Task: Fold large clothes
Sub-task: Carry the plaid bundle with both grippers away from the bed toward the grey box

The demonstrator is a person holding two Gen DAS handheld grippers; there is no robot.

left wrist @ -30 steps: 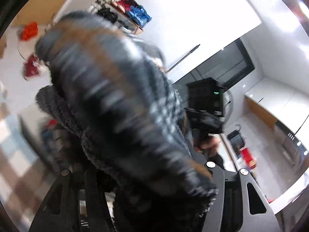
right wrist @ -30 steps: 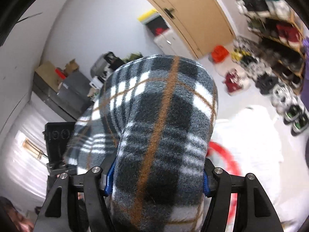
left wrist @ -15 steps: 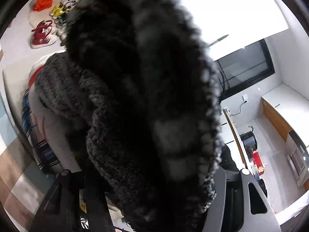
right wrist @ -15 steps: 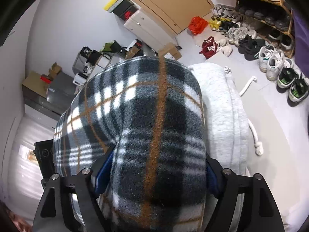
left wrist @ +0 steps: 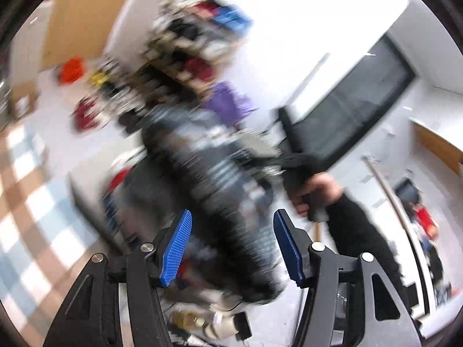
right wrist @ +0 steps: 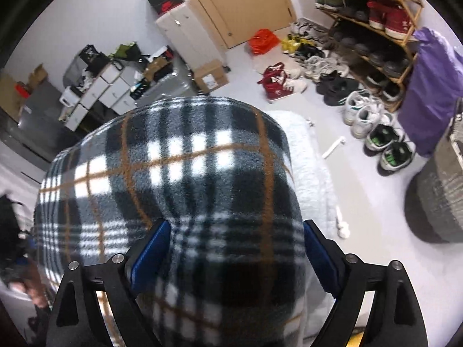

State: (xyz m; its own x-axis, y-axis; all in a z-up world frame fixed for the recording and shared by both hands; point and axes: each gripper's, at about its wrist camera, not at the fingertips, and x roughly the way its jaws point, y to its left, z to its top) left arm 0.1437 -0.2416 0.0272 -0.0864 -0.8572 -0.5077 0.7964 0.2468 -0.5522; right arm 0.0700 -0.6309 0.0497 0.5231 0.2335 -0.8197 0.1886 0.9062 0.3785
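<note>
Cluttered room, shoe rack (right wrist: 373, 26) behind. Plaid fleece (right wrist: 185, 179) bulges between right gripper (right wrist: 234, 260) pads, jaws just widening, grip loosening. Left gripper (left wrist: 231, 248) apart, empty; fleece just ahead, blurred.

plaid fleece (left wrist: 220, 179) motion-blurred, shoe rack (left wrist: 185, 57) smeared

Left gripper (left wrist: 231, 248) apparently freed of plaid fleece (right wrist: 179, 179), right gripper (right wrist: 234, 257) fingers widening

Left gripper (left wrist: 231, 248) jaws seemingly apart; right gripper (right wrist: 234, 257) jaws just widening.
</note>
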